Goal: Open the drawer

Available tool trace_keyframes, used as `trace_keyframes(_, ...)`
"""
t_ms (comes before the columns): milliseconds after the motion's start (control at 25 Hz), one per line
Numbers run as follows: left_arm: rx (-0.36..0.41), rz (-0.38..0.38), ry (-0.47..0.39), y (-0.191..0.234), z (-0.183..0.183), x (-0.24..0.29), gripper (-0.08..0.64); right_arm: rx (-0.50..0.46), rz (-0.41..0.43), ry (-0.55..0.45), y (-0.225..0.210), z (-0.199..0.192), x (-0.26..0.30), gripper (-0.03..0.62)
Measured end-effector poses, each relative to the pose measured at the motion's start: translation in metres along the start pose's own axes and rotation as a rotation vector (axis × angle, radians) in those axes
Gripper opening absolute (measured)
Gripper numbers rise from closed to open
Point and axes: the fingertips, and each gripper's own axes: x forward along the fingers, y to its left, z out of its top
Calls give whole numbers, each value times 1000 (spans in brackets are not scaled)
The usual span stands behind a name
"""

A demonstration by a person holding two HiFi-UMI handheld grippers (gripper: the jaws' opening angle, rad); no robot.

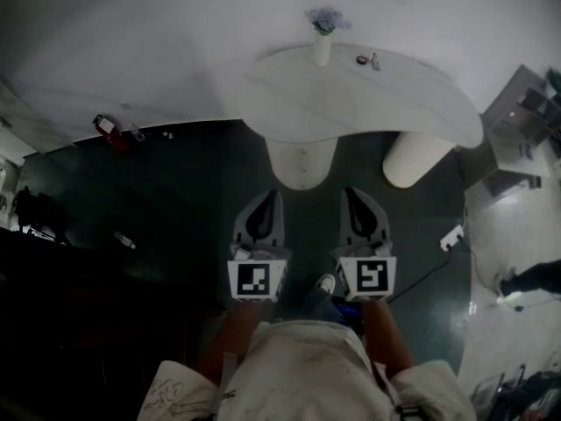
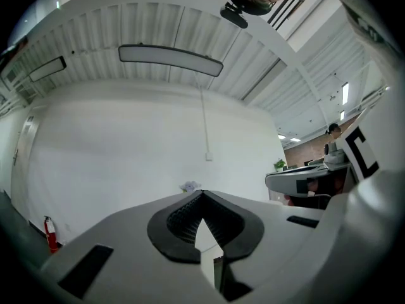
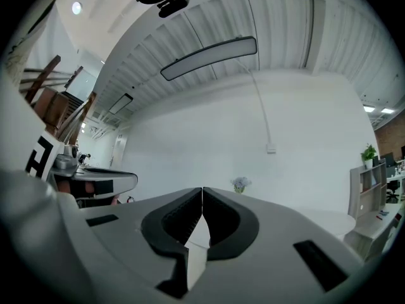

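Fingers (image 2: 180,220) of the left gripper (image 2: 202,194) and of the right gripper (image 3: 202,190) are pressed together on nothing, both held level above the dark floor (image 1: 175,200). The task looks not yet begun: no drawer shows in any view, so where it lies relative to the fingers cannot be told. Ahead stands a curved white bench (image 1: 368,103) on round pedestals (image 1: 301,160), with a small flower vase (image 1: 322,46) on it.
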Motion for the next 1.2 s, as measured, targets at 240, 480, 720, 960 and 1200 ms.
trace_keyframes(240,14,36,9,-15,1,60,2,11,25,-13,-56,-5,39,5)
trace_keyframes(480,34,64,25,-24,-5,96,2,26,54,-18,-89,-17,63,5)
trace_keyframes(720,42,64,38,-20,-13,111,2,12,73,-14,-89,-18,80,5)
trace_keyframes(960,49,37,17,-2,-13,116,2,1,32,-15,-76,-18,93,5)
trace_keyframes(1200,38,-10,2,37,-25,121,2,-21,-40,7,-48,-31,111,5)
